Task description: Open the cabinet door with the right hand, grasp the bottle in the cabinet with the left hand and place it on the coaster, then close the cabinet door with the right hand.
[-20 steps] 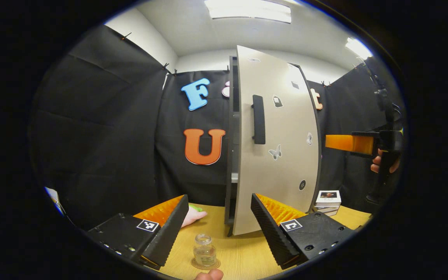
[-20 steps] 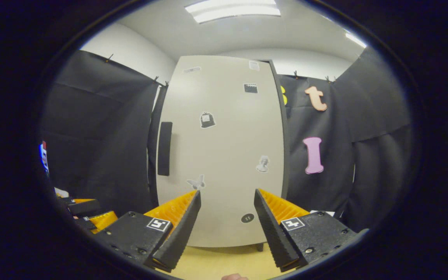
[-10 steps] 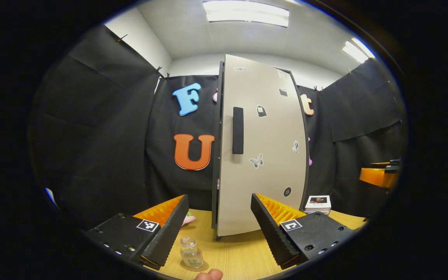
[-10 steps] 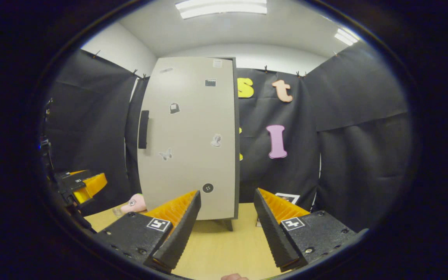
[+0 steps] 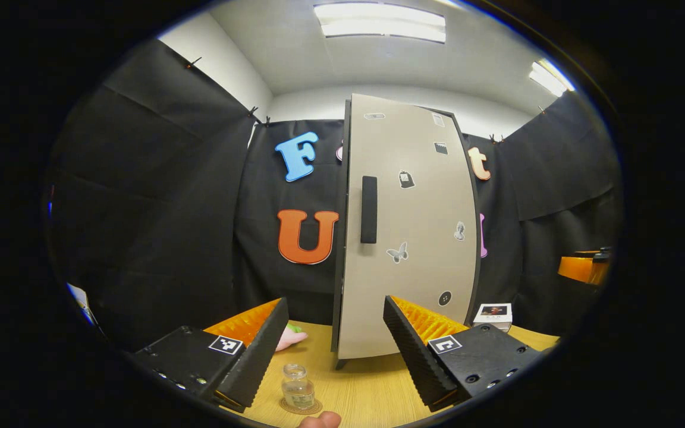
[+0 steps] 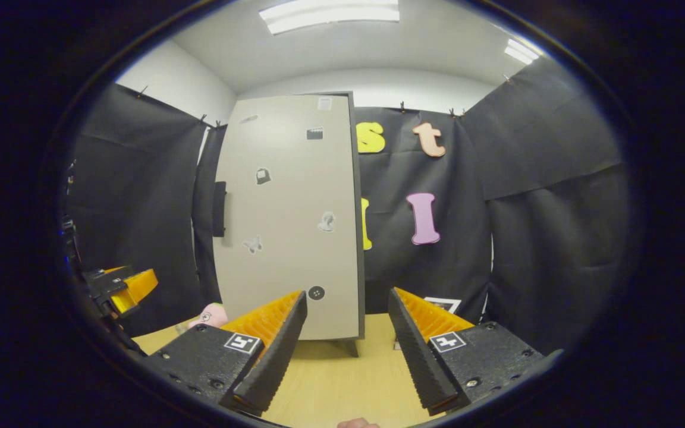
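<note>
The grey cabinet door (image 5: 414,238) with a black handle (image 5: 368,209) stands shut against its dark frame. A small clear glass bottle (image 5: 297,387) stands upright on a round coaster (image 5: 301,408) on the wooden table, between and just beyond my left gripper's (image 5: 330,333) fingers. That gripper is open and holds nothing. My right gripper (image 6: 347,327) is also open and empty, well back from the cabinet door (image 6: 289,220), whose handle (image 6: 219,209) is on its left edge. The right gripper's orange finger (image 5: 580,268) peeks in at the right of the left gripper view.
A pink soft toy (image 5: 290,339) lies on the table left of the cabinet. A small stack of white boxes (image 5: 493,314) sits to the cabinet's right. The left gripper (image 6: 119,285) shows at the far left of the right gripper view. Black cloth walls surround the table.
The cabinet door swung from ajar to shut. My right gripper drew back and away from the door. The left gripper backed off slightly from the bottle on the coaster.
</note>
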A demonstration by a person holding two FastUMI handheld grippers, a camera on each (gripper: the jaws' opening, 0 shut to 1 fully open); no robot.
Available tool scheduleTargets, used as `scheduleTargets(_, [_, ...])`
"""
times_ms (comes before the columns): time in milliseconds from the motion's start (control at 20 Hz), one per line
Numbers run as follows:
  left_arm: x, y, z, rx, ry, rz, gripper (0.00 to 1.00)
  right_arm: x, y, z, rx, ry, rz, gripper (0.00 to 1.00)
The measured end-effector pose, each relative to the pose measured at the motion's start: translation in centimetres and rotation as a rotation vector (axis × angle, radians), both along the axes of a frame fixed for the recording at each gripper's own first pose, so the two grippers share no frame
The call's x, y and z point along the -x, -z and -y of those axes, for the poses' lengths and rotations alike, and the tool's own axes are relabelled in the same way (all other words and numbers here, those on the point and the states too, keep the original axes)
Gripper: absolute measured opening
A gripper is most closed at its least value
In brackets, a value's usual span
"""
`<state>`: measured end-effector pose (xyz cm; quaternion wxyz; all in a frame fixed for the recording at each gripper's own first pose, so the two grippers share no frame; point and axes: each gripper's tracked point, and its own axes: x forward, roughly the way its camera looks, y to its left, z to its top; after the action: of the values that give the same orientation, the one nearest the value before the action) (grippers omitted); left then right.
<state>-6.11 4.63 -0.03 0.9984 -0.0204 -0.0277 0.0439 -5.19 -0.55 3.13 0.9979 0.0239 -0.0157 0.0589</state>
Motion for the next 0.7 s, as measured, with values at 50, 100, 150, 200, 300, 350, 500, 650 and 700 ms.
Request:
scheduleTargets(50, [0.0,0.1,-0.1,-0.002,-0.002,-0.005,0.97,-0.1,-0.2,-0.3,0.002,-0.007,0.003,0.89])
scheduleTargets(100, [0.1,0.1,-0.1,-0.002,-0.004,-0.010,0.97,-0.1,-0.3,-0.6,0.000,-0.013,0.007,0.89])
scheduleTargets(150, [0.2,0.1,-0.1,-0.001,-0.007,-0.011,0.97,-0.1,-0.3,-0.9,-0.003,-0.021,0.007,0.89])
scheduleTargets(200, [0.2,0.1,-0.1,0.001,-0.007,-0.009,0.97,-0.1,-0.4,-1.1,-0.008,-0.027,0.009,0.89])
scheduleTargets(300, [0.1,0.0,-0.1,-0.001,-0.007,-0.006,0.97,0.0,-0.6,-1.3,-0.017,-0.033,0.013,0.89])
scheduleTargets(350, [0.1,0.0,-0.1,-0.003,-0.005,-0.007,0.97,0.1,-0.6,-1.4,-0.018,-0.034,0.012,0.89])
scheduleTargets(500, [0.2,0.0,0.0,-0.005,0.005,-0.011,0.97,0.3,-0.4,-1.3,-0.020,-0.030,0.008,0.89])
scheduleTargets(650, [0.2,0.0,0.2,-0.006,0.014,-0.008,0.97,0.3,-0.5,-1.1,-0.024,-0.026,0.005,0.89])
scheduleTargets(700, [0.2,-0.1,0.2,-0.008,0.014,-0.006,0.97,0.4,-0.5,-1.1,-0.027,-0.025,0.003,0.89])
